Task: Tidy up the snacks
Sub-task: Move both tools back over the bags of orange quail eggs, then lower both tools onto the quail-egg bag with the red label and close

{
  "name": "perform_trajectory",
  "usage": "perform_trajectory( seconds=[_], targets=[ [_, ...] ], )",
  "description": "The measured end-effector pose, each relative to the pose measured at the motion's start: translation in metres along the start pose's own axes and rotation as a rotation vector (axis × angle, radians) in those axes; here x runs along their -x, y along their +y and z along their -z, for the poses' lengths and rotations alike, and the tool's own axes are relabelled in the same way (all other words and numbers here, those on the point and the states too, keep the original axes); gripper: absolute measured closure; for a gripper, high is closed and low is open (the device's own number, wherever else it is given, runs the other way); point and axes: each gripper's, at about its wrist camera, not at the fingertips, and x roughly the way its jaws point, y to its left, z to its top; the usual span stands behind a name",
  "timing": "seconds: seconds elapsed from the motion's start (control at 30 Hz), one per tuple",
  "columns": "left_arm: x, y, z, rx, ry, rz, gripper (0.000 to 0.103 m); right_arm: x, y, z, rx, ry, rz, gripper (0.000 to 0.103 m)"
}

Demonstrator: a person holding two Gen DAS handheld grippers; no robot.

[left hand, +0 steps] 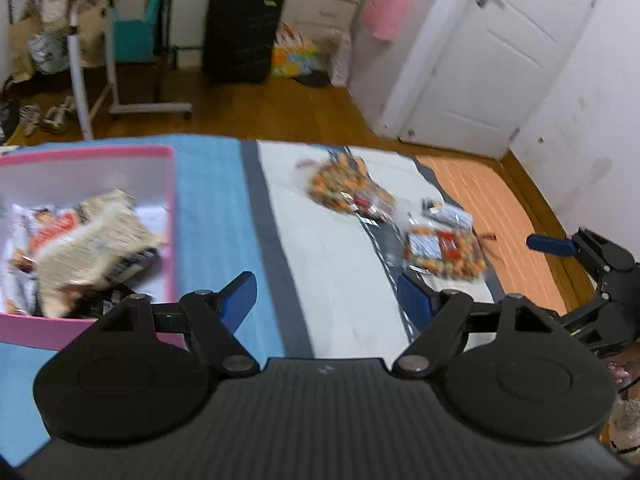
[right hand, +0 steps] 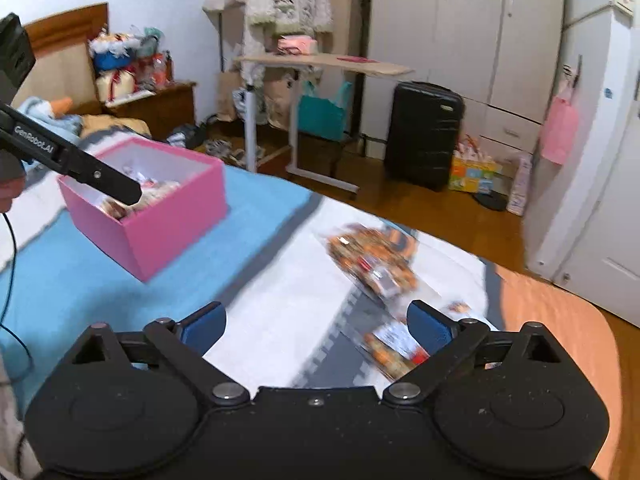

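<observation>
A pink box (left hand: pixel 173 216) (right hand: pixel 176 220) sits on the bed and holds several snack packets (left hand: pixel 88 240). Two clear bags of orange snacks lie on the white part of the cover: a far one (left hand: pixel 346 188) (right hand: pixel 372 258) and a near one (left hand: pixel 442 250) (right hand: pixel 394 354). My left gripper (left hand: pixel 326 296) is open and empty, above the cover just right of the box. My right gripper (right hand: pixel 316 326) is open and empty, its right finger over the near bag. The right gripper also shows at the right edge of the left wrist view (left hand: pixel 592 256).
The bed cover has blue (right hand: pixel 80 280), white and orange (left hand: pixel 488 200) parts. Beyond the bed edge stand a rolling side table (right hand: pixel 320 68), a black suitcase (right hand: pixel 424 132), a wardrobe and a white door (left hand: pixel 500 52). The left gripper's body (right hand: pixel 72 156) hangs over the box.
</observation>
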Motion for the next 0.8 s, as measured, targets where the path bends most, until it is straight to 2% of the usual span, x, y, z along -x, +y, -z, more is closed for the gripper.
perform_trajectory(
  seconds=[0.2,0.3,0.37,0.4,0.53,0.67,0.8],
  targets=[
    [-0.056,-0.032,0.018,-0.066,0.084,0.016,0.022,-0.007,-0.022,0.036,0.028,0.032,0.095,0.002],
    [-0.085,-0.036,0.021,-0.016,0.093,0.043,0.021,-0.018,-0.036,0.050,0.051,0.063,0.170,0.002],
    [-0.102,-0.037,0.022,0.038,0.070,0.043,0.020,-0.024,-0.048,0.058,0.041,0.074,0.192,0.002],
    [-0.110,-0.038,0.022,0.045,0.061,0.031,0.020,-0.028,-0.054,0.062,0.027,0.081,0.191,0.002],
    [-0.138,-0.050,0.014,-0.032,0.037,0.018,0.020,-0.046,-0.084,0.082,-0.062,0.109,0.179,0.002],
    [-0.165,-0.056,0.004,-0.039,0.056,0.054,0.020,-0.070,-0.100,0.095,-0.090,0.132,0.150,0.002],
    [-0.199,-0.064,-0.005,-0.051,0.077,0.079,0.020,-0.094,-0.110,0.104,-0.076,0.111,0.135,0.003]
  ],
)
